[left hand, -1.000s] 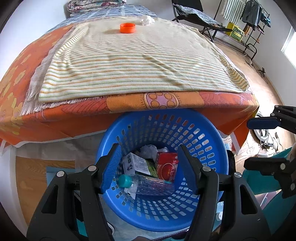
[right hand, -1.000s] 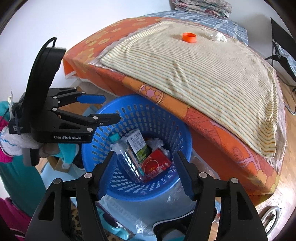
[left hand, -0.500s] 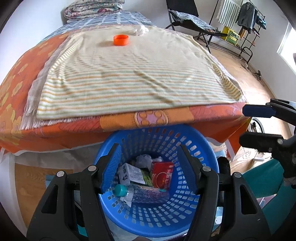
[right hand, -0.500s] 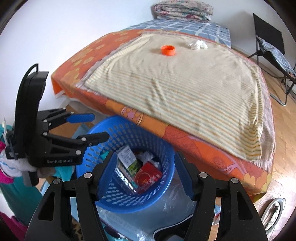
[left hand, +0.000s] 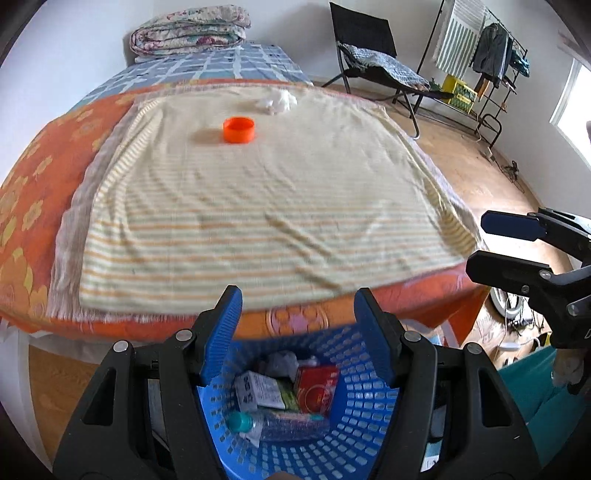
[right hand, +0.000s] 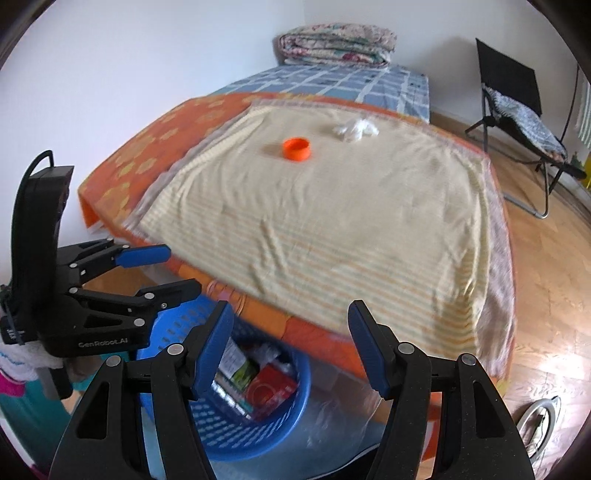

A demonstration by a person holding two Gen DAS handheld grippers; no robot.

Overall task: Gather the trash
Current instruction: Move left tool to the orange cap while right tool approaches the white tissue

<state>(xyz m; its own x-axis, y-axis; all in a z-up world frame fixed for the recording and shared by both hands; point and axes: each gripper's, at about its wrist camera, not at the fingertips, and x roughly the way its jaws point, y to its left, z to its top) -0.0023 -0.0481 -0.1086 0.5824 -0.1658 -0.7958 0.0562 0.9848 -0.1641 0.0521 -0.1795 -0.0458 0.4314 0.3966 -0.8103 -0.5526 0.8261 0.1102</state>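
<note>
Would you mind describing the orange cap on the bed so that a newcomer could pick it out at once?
Start at the bed and its striped cream blanket. Toward the far end of that blanket, short of the folded quilt, sits the orange cap, a low round plastic ring. Its only neighbour there is a crumpled white tissue; the cap is rigid and bright orange.

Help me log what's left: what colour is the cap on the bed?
Orange. The cap shows best in the left wrist view, on the striped cloth.
</note>
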